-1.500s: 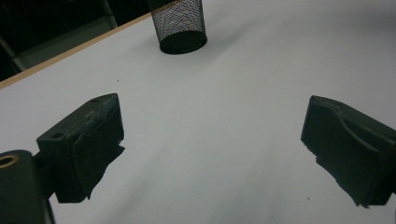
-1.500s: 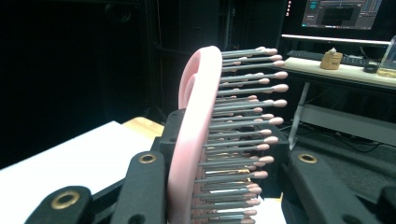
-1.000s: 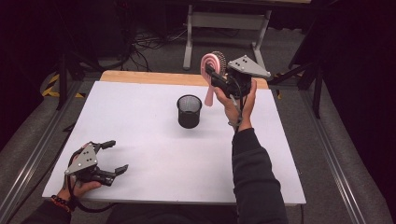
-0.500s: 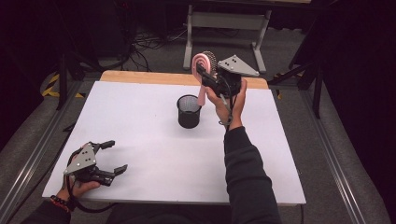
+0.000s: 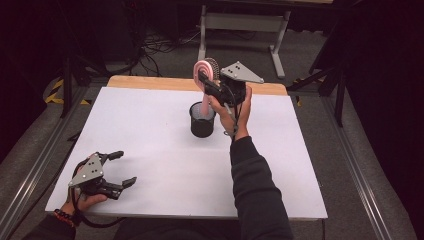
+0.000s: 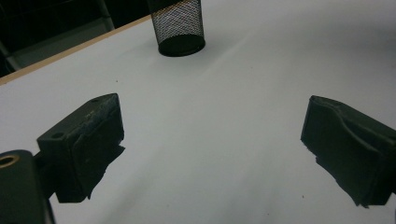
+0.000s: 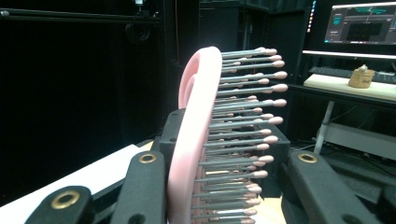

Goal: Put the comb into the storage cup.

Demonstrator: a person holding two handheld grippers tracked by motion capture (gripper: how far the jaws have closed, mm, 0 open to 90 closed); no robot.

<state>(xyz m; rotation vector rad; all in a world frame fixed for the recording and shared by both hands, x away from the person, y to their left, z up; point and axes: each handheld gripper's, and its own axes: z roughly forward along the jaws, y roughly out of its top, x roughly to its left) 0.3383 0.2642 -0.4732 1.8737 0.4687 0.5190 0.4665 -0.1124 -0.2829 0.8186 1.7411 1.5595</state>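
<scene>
One pink hairbrush (image 5: 205,75) stands upright above a black mesh pen cup (image 5: 202,120), its handle reaching down into the cup's mouth while the right gripper (image 5: 212,85) clamps the head between its jaws. Seen from the right gripper view, the hairbrush (image 7: 201,140) has a smooth, curved pink plastic back and rows of thin grey metal pins, each ending in a small rounded pink tip. The cup is a round, straight-walled cylinder of fine wire mesh with a solid dark base band, as the left gripper view shows (image 6: 180,25). It stands on a white, matte table (image 5: 150,150) whose far edge is bare light wood. The left gripper (image 5: 117,167) rests near the table's front left corner, held in a hand (image 5: 82,200), its blocky black jaws spread wide with nothing between them.
</scene>
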